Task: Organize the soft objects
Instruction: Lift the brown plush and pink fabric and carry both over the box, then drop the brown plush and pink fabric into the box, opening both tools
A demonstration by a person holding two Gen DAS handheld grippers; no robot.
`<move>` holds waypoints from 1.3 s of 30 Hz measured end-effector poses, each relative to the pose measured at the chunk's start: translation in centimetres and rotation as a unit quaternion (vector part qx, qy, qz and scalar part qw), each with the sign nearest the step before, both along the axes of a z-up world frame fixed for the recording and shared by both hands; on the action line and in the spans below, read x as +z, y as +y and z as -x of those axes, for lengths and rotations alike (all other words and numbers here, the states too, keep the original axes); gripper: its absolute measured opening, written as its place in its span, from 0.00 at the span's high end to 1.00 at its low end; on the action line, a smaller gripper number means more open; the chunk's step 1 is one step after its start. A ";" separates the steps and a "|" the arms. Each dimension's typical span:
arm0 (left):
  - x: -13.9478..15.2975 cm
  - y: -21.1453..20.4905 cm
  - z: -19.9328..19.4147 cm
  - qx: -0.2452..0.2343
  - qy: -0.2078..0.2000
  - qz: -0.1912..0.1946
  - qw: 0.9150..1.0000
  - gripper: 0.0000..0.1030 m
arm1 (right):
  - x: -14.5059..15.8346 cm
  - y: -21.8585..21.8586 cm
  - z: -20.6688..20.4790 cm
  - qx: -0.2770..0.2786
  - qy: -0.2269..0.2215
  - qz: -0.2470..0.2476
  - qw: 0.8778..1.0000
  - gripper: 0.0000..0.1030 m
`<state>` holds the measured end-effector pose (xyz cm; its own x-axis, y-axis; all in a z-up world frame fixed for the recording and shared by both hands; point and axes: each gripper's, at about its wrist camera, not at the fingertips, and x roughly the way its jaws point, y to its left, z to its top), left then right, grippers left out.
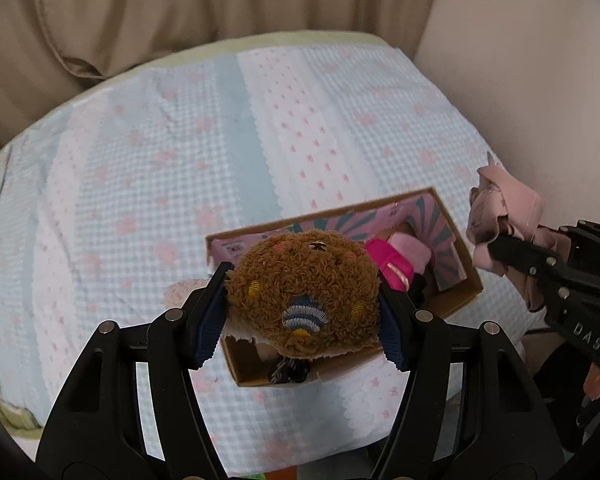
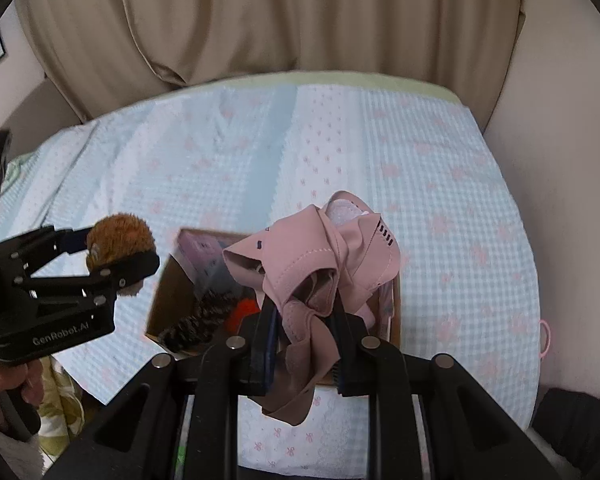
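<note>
My left gripper [image 1: 302,304] is shut on a brown fuzzy plush [image 1: 304,292] with embroidered spots, held above the near end of an open cardboard box [image 1: 460,284]. The box has a pink and teal lining and holds pink soft items [image 1: 400,260] and a dark fuzzy item [image 2: 195,320]. My right gripper [image 2: 304,320] is shut on a bunched pink cloth [image 2: 320,264], held above the box's right side. In the left wrist view the right gripper [image 1: 496,248] and its pink cloth [image 1: 504,216] show at the right. In the right wrist view the left gripper [image 2: 119,256] and plush [image 2: 119,240] show at the left.
The box lies on a bed with a light blue and white checked cover [image 1: 179,160] with pink bows. Beige curtains [image 1: 179,8] hang behind the bed. A wall [image 1: 540,80] is on the right. A pink loop [image 2: 544,340] hangs at the bed's right edge.
</note>
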<state>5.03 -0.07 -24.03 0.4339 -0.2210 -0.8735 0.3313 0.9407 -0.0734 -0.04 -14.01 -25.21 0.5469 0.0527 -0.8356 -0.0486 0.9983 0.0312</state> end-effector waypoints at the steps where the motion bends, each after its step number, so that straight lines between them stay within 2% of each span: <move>1: -0.6 -0.3 -0.3 -0.006 0.004 -0.002 1.000 0.41 | -0.7 0.0 -0.1 -0.002 0.005 0.000 1.000 0.80; 8: -5.0 -1.3 -2.5 -0.018 0.031 -0.012 0.999 0.41 | -4.8 -0.9 -1.8 -0.004 0.029 0.012 1.000 0.80; 12: -6.6 -1.6 -3.5 -0.020 0.041 -0.016 0.999 0.40 | -6.0 -1.5 -2.9 -0.004 0.038 0.013 0.999 0.80; 15: -7.2 -1.9 -4.0 -0.023 0.045 -0.019 0.999 0.22 | -6.7 -1.9 -3.6 -0.001 0.046 0.000 0.999 0.80; 16: -7.3 -2.0 -4.2 -0.022 0.047 -0.020 0.998 0.07 | -6.9 -2.0 -3.8 -0.003 0.049 -0.001 0.999 0.76; 17: -7.3 -2.0 -4.4 -0.019 0.049 -0.024 0.998 0.00 | -7.2 -2.0 -4.1 -0.005 0.054 -0.005 0.999 0.64; 18: -7.4 -2.1 -4.5 -0.017 0.051 -0.029 0.998 0.00 | -7.4 -2.1 -4.4 -0.007 0.059 -0.010 0.998 0.54; 20: -7.5 -2.1 -4.8 -0.016 0.054 -0.038 0.998 0.00 | -7.7 -2.4 -4.7 -0.011 0.063 -0.022 0.998 0.07; 21: -7.5 -2.1 -4.9 -0.017 0.055 -0.041 0.998 0.00 | -7.7 -2.6 -4.7 -0.014 0.063 -0.028 0.998 0.01; 25: -7.7 -2.0 -5.1 -0.024 0.057 -0.051 0.997 0.00 | -7.5 -2.8 -4.7 -0.025 0.060 -0.028 0.998 0.00; 33: -7.8 -1.9 -5.3 -0.030 0.064 -0.047 0.996 0.00 | -6.9 -2.7 -4.5 -0.031 0.065 -0.035 0.997 0.00; 39: -6.2 -1.7 -5.0 -0.023 0.058 -0.046 0.997 0.00 | -5.3 -2.7 -4.1 -0.028 0.059 -0.042 0.997 0.00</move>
